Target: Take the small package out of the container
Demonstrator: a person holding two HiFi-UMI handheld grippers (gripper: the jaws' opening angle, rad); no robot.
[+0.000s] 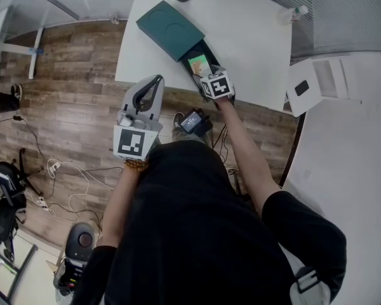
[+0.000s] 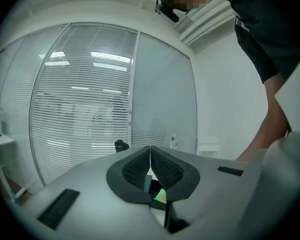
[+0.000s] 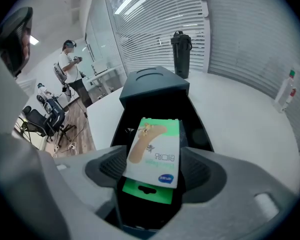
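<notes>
My right hand-held gripper [image 3: 152, 166] is gaping wide around one small package [image 3: 154, 139], which is leaning in one dark container [image 3: 155, 86] on the white bench [image 1: 254, 37]. My left hand-held gripper [image 2: 150, 156] is hovering closed and empty over the wooden floor [image 1: 70, 75].

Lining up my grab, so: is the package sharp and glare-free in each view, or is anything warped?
Right gripper view: package sharp, evenly lit, no glare; the wide lens bows the table. Head view: small but clear. Left gripper view: only a green sliver shows past the shut left gripper; blinds curve.
</notes>
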